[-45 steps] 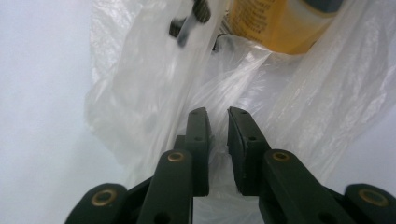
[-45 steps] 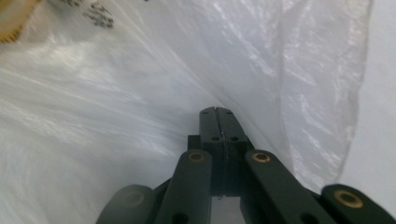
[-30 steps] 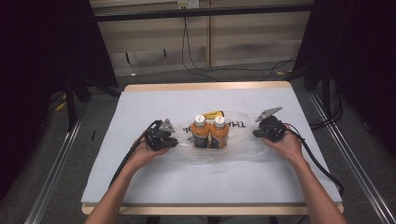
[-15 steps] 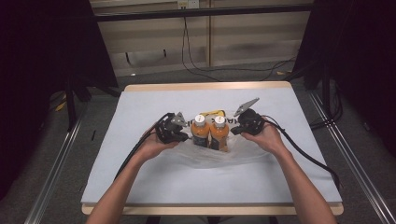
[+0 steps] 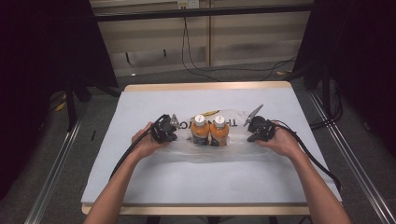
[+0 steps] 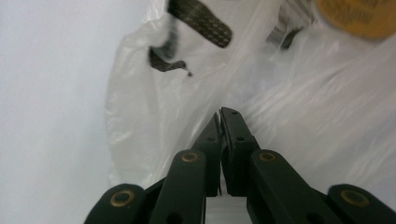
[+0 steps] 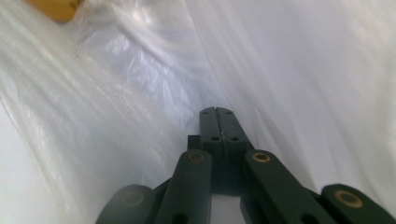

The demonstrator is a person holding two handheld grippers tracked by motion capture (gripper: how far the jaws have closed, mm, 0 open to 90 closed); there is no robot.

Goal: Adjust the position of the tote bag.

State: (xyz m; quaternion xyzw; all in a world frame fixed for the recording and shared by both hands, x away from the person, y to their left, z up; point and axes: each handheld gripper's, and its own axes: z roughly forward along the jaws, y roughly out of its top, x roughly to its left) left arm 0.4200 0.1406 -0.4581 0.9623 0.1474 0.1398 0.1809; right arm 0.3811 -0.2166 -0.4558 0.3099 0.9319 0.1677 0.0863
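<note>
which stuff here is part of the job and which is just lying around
In use:
- thin clear plastic bag with dark print
- two orange bottles with white caps, standing in the bag
- left hand-held gripper, shut on the bag's film
- right hand-held gripper, shut on the bag's film

Lying about:
- white sheet on the table
- black cables on the floor behind

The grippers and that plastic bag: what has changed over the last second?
Both moved: the left gripper went toward the bottles and stayed near; the right gripper swung in close, then back out. Both are shut on the plastic bag, the left's jaws having just finished closing. The bottles stayed upright.
</note>
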